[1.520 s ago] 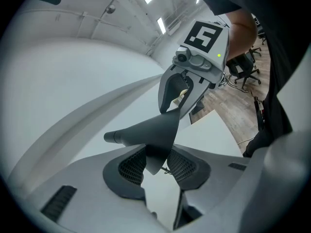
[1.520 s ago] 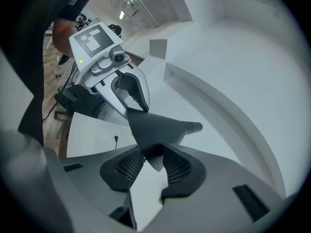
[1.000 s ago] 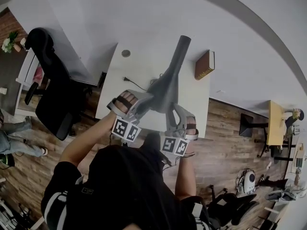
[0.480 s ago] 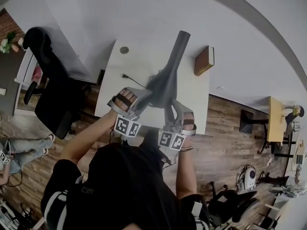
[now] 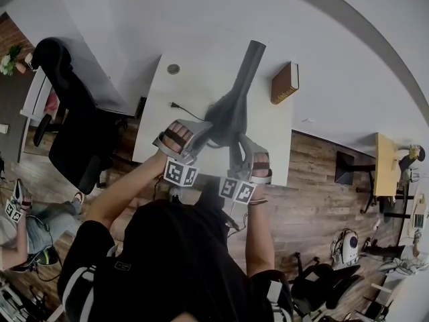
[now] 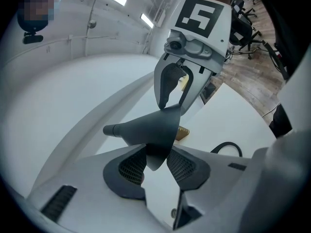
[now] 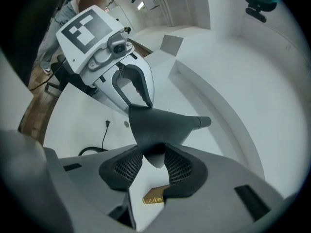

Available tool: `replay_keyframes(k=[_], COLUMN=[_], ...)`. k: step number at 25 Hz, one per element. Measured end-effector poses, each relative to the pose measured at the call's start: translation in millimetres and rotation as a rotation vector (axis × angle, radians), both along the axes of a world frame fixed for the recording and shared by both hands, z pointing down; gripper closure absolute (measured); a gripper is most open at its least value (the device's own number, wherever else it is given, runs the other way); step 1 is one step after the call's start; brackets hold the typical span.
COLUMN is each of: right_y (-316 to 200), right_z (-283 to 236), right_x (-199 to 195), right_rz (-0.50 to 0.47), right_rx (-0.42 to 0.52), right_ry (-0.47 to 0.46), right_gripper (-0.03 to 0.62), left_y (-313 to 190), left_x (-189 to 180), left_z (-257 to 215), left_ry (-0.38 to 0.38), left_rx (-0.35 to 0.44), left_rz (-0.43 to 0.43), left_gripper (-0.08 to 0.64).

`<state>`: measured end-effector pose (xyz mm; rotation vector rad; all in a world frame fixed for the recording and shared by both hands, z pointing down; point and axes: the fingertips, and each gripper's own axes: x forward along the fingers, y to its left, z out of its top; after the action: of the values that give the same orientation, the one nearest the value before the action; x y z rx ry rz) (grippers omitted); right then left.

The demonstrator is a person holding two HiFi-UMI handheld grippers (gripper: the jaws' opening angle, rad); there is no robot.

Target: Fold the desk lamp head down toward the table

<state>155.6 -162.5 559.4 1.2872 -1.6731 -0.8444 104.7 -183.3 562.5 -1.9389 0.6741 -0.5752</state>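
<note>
Status: lamp head [image 5: 230, 117] rim pinched by left gripper [image 6: 155, 162] and right gripper [image 7: 153, 162], opposite sides. Head well above desk [image 5: 191, 89]: fold judged unfinished, downward push toward desk left.

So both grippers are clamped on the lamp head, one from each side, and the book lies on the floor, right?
Not quite: the book lies on the table, near its right edge, as the head view shows. The rest holds: the left gripper and the right gripper each clamp the lamp head from opposite sides.
</note>
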Motion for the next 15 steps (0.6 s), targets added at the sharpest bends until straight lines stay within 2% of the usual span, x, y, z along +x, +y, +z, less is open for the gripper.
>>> replay_keyframes(k=[15], right_y=[-10.1], right_z=[16.6], right_x=[3.5], right_rz=[0.032], right_rx=[0.046], right_ry=[0.031], right_gripper=[0.439], left_y=[-10.8], left_x=[3.3], left_z=[15.1], left_ry=[0.003], left_rx=[0.078], left_rz=[-0.04], left_gripper=[0.414])
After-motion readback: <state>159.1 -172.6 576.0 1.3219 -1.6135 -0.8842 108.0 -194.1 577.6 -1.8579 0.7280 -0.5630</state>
